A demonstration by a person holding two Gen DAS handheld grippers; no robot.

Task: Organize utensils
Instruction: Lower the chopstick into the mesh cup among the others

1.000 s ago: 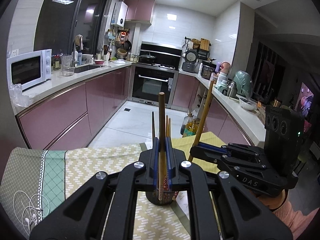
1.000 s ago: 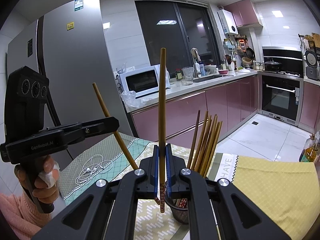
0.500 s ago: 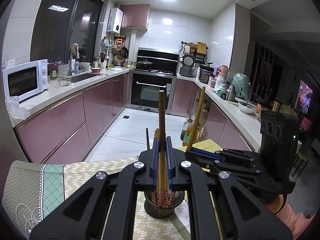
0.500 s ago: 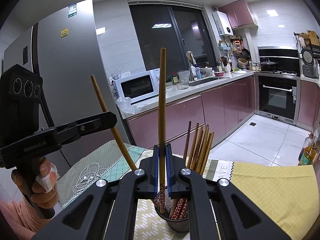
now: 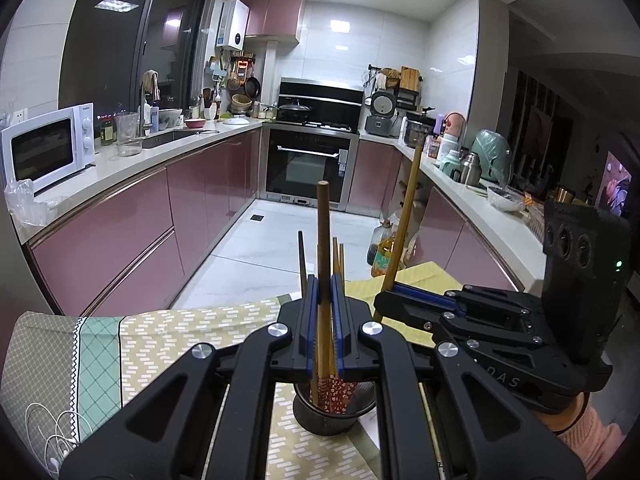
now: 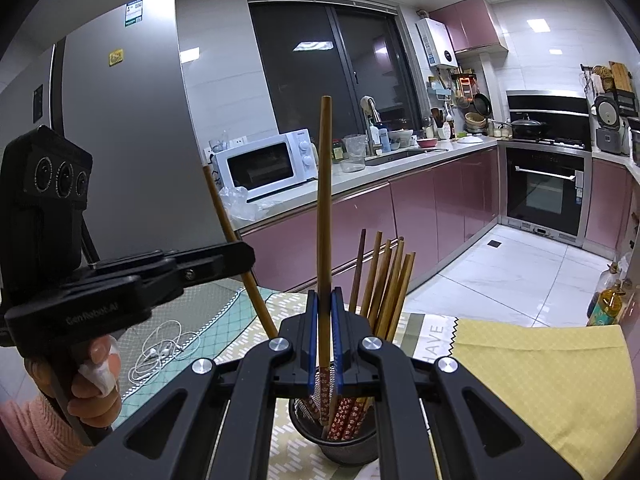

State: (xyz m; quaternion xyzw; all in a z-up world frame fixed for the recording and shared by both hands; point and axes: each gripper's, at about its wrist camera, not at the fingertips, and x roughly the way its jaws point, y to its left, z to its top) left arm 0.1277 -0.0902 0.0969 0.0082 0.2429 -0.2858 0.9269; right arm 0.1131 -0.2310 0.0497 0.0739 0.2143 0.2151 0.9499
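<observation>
- Lately carried the left gripper [image 5: 323, 300] across the table toward the holder [image 6: 348, 450], compared with a second ago; left the right gripper [image 6: 324, 312] almost where it was.
- Kept both sets of jaws closed throughout: left ones pinching the left chopstick [image 5: 322, 232], right ones pinching the right chopstick [image 6: 325, 200], each stick held near its lower third and standing close to upright.
- Brought the patterned tip of the right chopstick into the holder's mouth, where a second ago it hung just short of the rim.
- Lined the left chopstick up over the same mouth in the left wrist view, with its lower end seemingly inside; could not confirm the depth, since the right gripper hid that end in the other view.
- Judged the task near a drop: both sticks placed above or within the holder, only a release left for each.
- Noted the stored chopsticks [image 6: 384, 280] fanned against the far side of the holder, leaving the near side free but narrow for two more.
- Saw the two grippers crowded close together over one small opening, so risked a knock between sticks or a nudge to the holder.
- Found white earphones [image 6: 164, 344] on the patterned tablecloth [image 5: 180, 340] to the left, a yellow cloth [image 6: 540, 368] to the right, both well apart from the holder.
</observation>
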